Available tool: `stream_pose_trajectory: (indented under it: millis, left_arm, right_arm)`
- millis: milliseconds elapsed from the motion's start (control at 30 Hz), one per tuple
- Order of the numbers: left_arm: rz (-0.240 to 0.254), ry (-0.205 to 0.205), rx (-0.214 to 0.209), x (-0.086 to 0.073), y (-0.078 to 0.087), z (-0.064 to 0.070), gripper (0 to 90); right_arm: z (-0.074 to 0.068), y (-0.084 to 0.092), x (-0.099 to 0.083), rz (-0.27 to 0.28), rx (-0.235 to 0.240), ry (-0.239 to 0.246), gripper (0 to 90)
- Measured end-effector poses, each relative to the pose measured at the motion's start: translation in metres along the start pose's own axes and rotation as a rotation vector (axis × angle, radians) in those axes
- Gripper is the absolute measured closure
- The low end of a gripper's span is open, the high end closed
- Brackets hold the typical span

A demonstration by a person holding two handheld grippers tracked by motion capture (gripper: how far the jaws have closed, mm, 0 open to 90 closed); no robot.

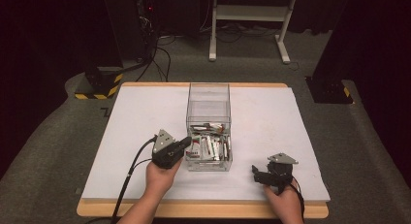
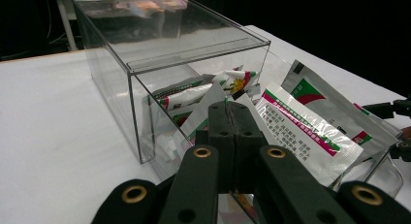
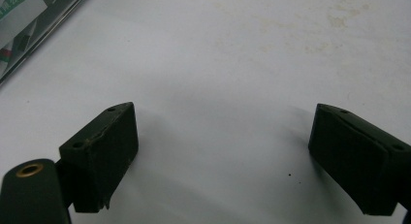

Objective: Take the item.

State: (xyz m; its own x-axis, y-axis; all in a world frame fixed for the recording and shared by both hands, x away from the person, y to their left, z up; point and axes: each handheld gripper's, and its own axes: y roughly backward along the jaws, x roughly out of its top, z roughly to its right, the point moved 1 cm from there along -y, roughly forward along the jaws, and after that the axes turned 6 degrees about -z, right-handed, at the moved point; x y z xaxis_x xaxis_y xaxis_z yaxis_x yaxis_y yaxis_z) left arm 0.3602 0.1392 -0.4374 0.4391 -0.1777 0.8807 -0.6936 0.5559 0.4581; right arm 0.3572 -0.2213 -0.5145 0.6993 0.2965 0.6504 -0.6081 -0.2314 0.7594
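1. Pressing together with no visible gap, the fingers of the left gripper (image 2: 233, 118) sit at the near open end of the clear plastic box (image 2: 127, 83); whether a sachet is pinched between them cannot be told.
2. White foil sachets with red and green print (image 2: 305, 132) lean inside the box, just behind and beside these fingers.
3. Fingers of the right gripper (image 3: 223, 151) stand wide apart over the bare white counter (image 3: 232, 64), well apart from the box.
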Motion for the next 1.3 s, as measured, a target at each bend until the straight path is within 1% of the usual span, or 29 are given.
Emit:
stream_pose_trajectory:
  millis: [233, 667, 1100, 1300]
  left_arm:
    - [0.013, 0.013, -0.002, 0.000, 0.000, -0.001, 89.2]
    - [0.042, 0.025, -0.005, 0.004, 0.004, -0.002, 89.5]
    - [0.065, 0.021, -0.006, 0.010, 0.008, -0.003, 89.6]
    - [0.082, 0.018, -0.004, 0.013, 0.011, -0.003, 89.6]
  right_arm:
    - [0.000, 0.000, 0.000, -0.001, 0.001, -0.003, 10.5]
    - [0.000, 0.000, 0.000, 0.000, 0.000, 0.000, 10.5]
    - [0.000, 0.000, 0.000, -0.001, 0.000, -0.004, 10.5]
    - [0.000, 0.000, 0.000, -0.002, 0.000, -0.003, 10.5]
